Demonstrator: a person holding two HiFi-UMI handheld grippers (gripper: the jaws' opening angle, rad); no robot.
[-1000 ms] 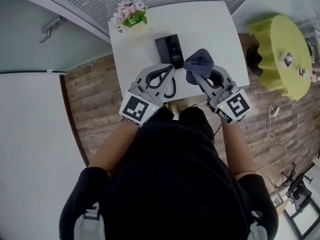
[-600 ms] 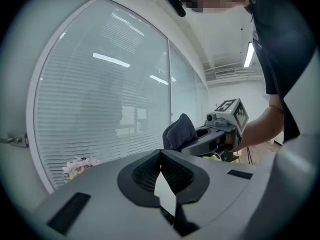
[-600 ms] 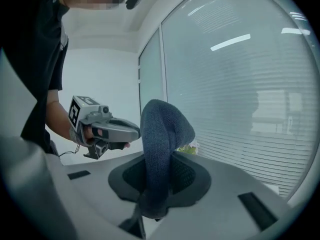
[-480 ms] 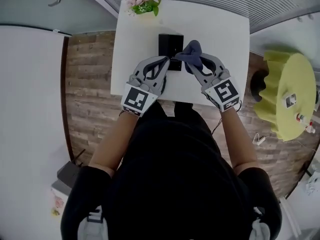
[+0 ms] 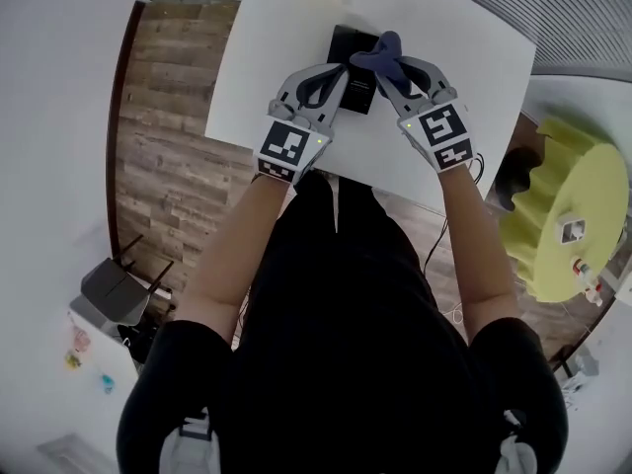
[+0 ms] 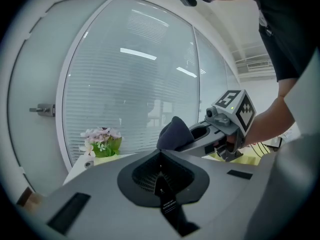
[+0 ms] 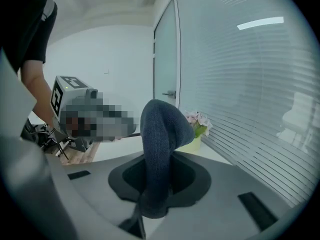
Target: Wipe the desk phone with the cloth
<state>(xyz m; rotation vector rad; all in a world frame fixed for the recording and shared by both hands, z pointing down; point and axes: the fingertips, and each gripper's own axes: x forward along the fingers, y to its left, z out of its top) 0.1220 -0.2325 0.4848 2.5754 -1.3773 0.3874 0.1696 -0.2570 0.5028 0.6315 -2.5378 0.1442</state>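
The right claw (image 5: 387,67) pinches the dark blue cloth (image 5: 383,49), and the fabric stands up in a hump between its jaws in the right gripper view. The left claw (image 5: 334,75) is pressed together on nothing. Since a second ago the white worktop (image 5: 259,87) has slid to the top of the head view. Both claws have come forward over the black desk phone (image 5: 348,39), the cloth at its right edge and the left claw at its left. Both bare forearms reach forward and converge. The pink flowers (image 6: 101,135) stand at the worktop's far edge.
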